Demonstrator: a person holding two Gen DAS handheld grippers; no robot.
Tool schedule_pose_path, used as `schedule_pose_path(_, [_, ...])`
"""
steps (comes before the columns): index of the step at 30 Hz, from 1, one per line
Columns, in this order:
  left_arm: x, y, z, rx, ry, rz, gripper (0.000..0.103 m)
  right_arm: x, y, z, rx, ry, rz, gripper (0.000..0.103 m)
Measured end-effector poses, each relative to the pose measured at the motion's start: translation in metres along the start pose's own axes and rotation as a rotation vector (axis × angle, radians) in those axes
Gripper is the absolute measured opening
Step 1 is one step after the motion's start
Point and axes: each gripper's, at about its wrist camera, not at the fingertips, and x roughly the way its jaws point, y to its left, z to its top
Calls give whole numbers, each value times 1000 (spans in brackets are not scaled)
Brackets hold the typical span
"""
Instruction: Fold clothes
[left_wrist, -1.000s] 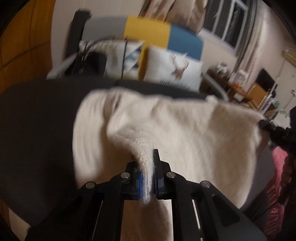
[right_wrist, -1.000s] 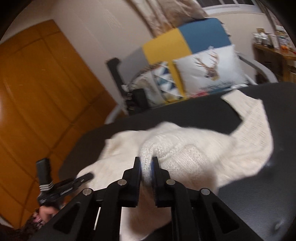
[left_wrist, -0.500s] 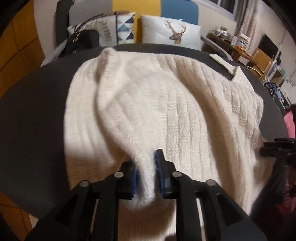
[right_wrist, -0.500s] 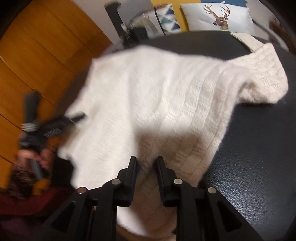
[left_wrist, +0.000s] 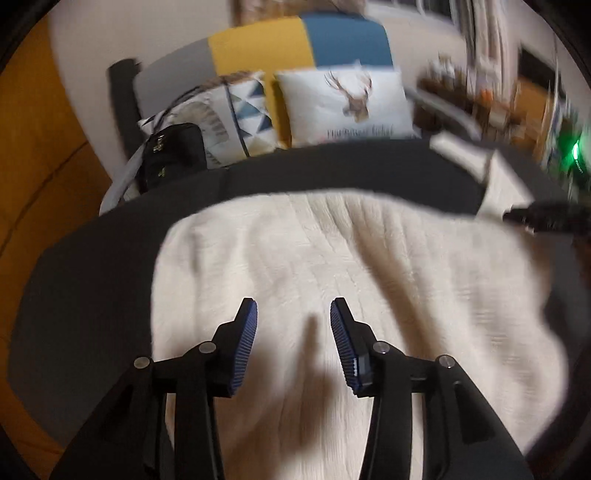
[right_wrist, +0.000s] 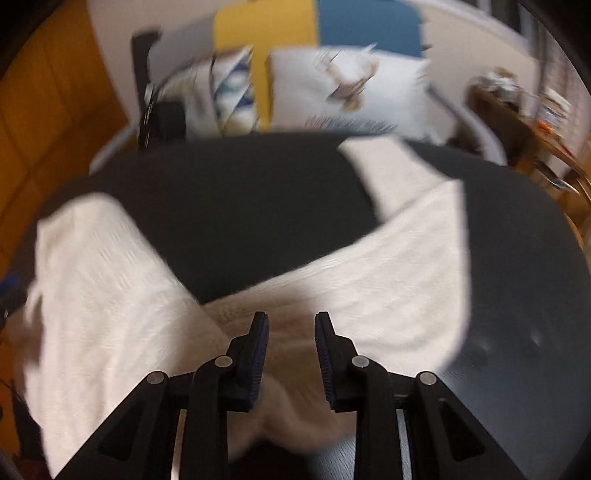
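Observation:
A cream knitted sweater (left_wrist: 332, 266) lies spread on the black table (left_wrist: 92, 266). My left gripper (left_wrist: 293, 306) hovers over its near part. Its jaws are opening, and nothing is between the blue pads (left_wrist: 245, 343); the knit lies flat beneath them. In the right wrist view the sweater (right_wrist: 103, 280) runs left, and one sleeve (right_wrist: 399, 184) reaches toward the far right. My right gripper (right_wrist: 290, 321) is just above a bunched fold, jaws opening, pads clear of the cloth. The right gripper's tip (left_wrist: 543, 218) also shows at the sweater's right edge.
Behind the table stands a sofa (left_wrist: 303, 44) with grey, yellow and blue panels, a deer cushion (left_wrist: 347, 103) and a black bag (left_wrist: 173, 151). An orange wooden wall (left_wrist: 33, 147) is on the left. A cluttered side table (right_wrist: 517, 110) stands at the right.
Both grippers were pinched on raised folds of the sweater; both have let go and opened. The sweater has dropped flat on the table, and both hands came down and back.

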Motion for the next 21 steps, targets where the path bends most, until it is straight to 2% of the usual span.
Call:
schedule_pose_path(1, [14,-7,-1,16,34,22,45,12,2,0,-32,30,-21,26])
schedule_pose_path(3, [34,-15,-11,23,81,35,45,18,2,-2,-55,12,-58,26])
schedule_pose_path(6, [28,-22,-30,8,3,80,49,21,-15,1,-5,-32,-98,26])
schedule_pose_path(9, [21,-34,-46,26,-50,100,50,23,-32,3,10,-51,-186,26])
schedule_pose_path(13, [14,-40,-61,4,-94,56,50,27,-56,3,67,-79,-265,26])
schedule_pose_path(16, [18,-38,-59,-33,-93,16,54,30,-64,11,72,-102,-351,29])
schedule_pose_path(19, [18,-37,-56,-54,-75,-20,59,33,-76,22,56,-100,-433,42])
schedule_pose_path(21, [16,-34,-59,-63,-50,-37,61,30,-91,26,105,-92,-431,47])
